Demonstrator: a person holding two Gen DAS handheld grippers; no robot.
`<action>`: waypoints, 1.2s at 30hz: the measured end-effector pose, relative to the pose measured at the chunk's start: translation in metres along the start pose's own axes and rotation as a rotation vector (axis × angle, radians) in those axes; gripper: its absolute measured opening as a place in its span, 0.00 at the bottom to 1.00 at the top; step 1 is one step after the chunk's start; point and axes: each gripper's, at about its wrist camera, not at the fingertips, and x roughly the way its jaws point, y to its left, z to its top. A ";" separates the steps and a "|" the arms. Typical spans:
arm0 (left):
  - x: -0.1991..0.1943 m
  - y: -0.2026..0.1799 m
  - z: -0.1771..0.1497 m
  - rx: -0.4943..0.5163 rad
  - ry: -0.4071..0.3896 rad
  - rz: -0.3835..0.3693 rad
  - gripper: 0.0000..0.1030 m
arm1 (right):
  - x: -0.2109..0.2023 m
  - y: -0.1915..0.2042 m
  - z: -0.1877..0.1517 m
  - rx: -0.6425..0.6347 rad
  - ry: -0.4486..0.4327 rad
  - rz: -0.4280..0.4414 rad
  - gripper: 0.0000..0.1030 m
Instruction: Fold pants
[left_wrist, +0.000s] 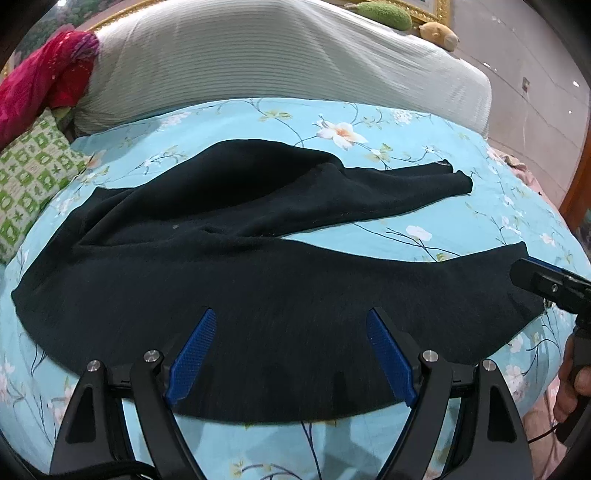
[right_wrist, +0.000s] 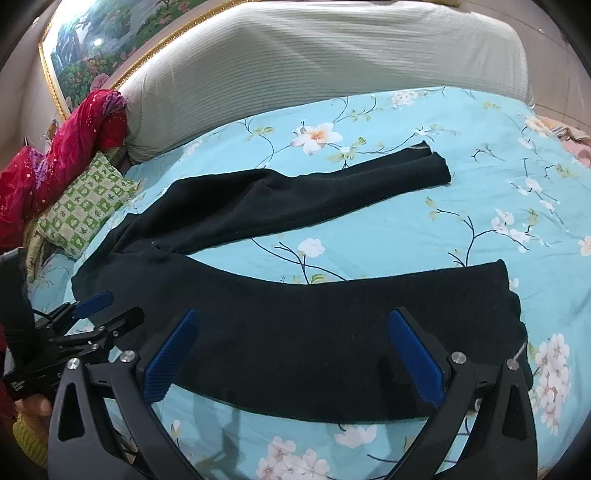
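Note:
Black pants (left_wrist: 229, 266) lie spread on a light blue floral bedspread (left_wrist: 369, 122), waist at the left, both legs running right and parted in a V. They show the same way in the right wrist view (right_wrist: 295, 325). My left gripper (left_wrist: 291, 317) is open and empty over the near leg's front edge, toward the waist. My right gripper (right_wrist: 293, 317) is open and empty over the near leg, close to its cuff (right_wrist: 506, 291). The far leg's cuff (right_wrist: 436, 166) lies flat farther back. Each gripper shows in the other's view: the right one (left_wrist: 546, 284), the left one (right_wrist: 99, 310).
A white ribbed blanket (left_wrist: 258, 62) covers the far bed. A green checked pillow (left_wrist: 33, 177) and red cloth (left_wrist: 40, 81) lie at the left. Plush toys (left_wrist: 439, 33) sit at the back right. A framed painting (right_wrist: 96, 51) hangs behind.

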 end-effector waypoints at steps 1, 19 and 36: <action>0.003 -0.001 0.004 0.010 0.004 -0.003 0.82 | 0.001 -0.002 0.002 0.004 0.005 0.011 0.99; 0.094 -0.004 0.160 0.242 0.063 -0.065 0.82 | 0.054 -0.089 0.128 0.038 0.101 -0.029 0.99; 0.245 0.001 0.207 0.351 0.430 -0.310 0.47 | 0.178 -0.167 0.191 0.024 0.297 0.003 0.67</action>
